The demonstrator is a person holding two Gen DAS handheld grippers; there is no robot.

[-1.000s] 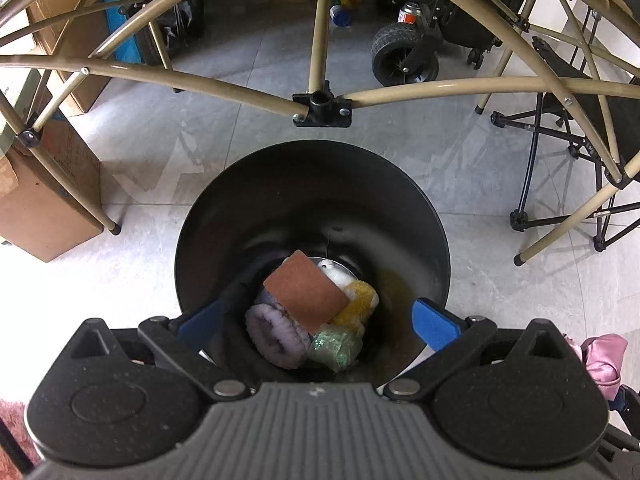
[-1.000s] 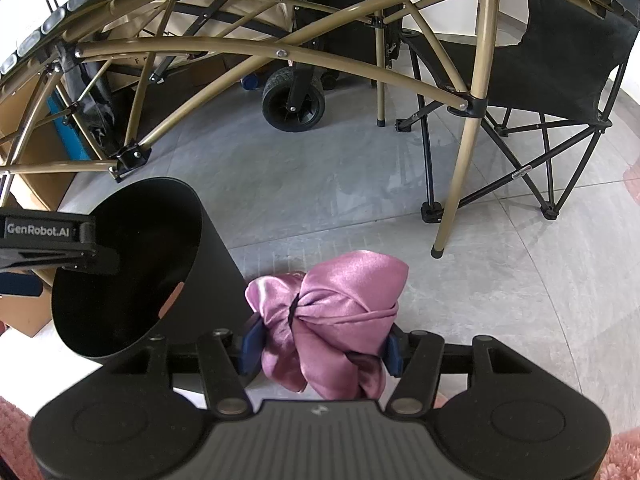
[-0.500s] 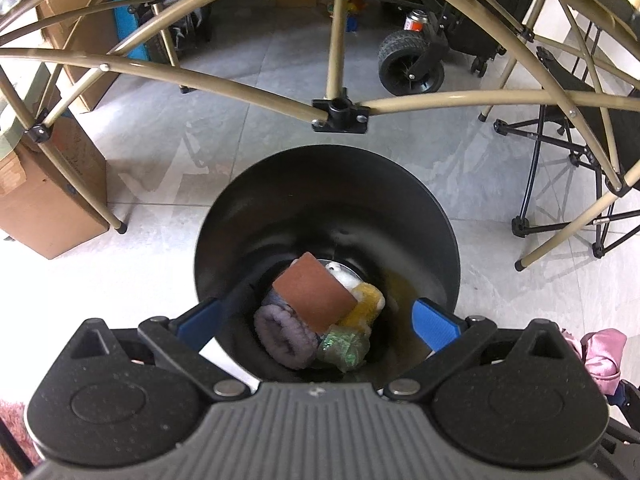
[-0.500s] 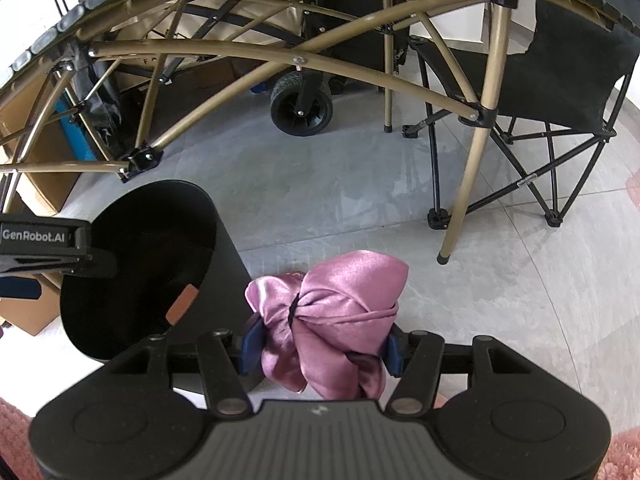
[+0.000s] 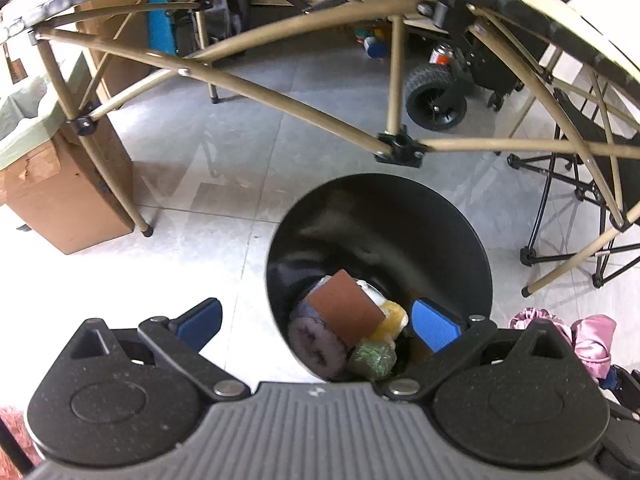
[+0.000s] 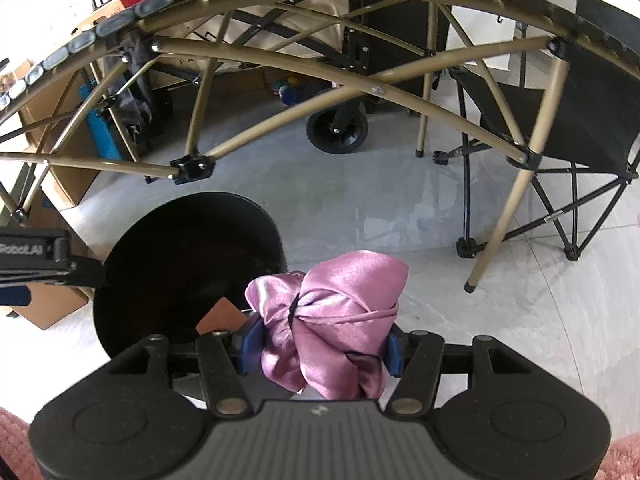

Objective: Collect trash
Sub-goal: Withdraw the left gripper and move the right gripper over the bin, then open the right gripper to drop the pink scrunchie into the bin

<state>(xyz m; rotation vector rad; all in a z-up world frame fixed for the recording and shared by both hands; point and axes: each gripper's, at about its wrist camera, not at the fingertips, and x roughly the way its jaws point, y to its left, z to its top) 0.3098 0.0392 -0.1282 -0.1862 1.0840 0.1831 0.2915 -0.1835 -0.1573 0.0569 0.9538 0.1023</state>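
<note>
A black trash bin (image 5: pixel 440 232) stands on the grey tile floor. It holds a brown flat piece (image 5: pixel 346 306), a purple roll (image 5: pixel 316 344), and green and yellow bits. My left gripper (image 5: pixel 316 320) hangs open above the bin's near left rim. One blue pad (image 5: pixel 200 320) is outside the bin and the other is over its inside, with nothing between them. My right gripper (image 6: pixel 320 350) is shut on a pink satin cloth bundle (image 6: pixel 332 312), just right of the bin (image 6: pixel 188 264). In the left wrist view the bundle (image 5: pixel 576 340) shows at the right edge.
Tan folding-table legs (image 5: pixel 392 80) arch over and behind the bin. A cardboard box (image 5: pixel 60 192) stands to the left, and a black folding chair (image 6: pixel 580 100) and a cart wheel (image 6: pixel 336 134) lie beyond. Pink rug (image 6: pixel 624 456) borders the near floor.
Both grippers have risen and drifted. The bin has slid right in the left wrist view and sits nearer the pink bundle in the right wrist view. Both jaws stand as before.
</note>
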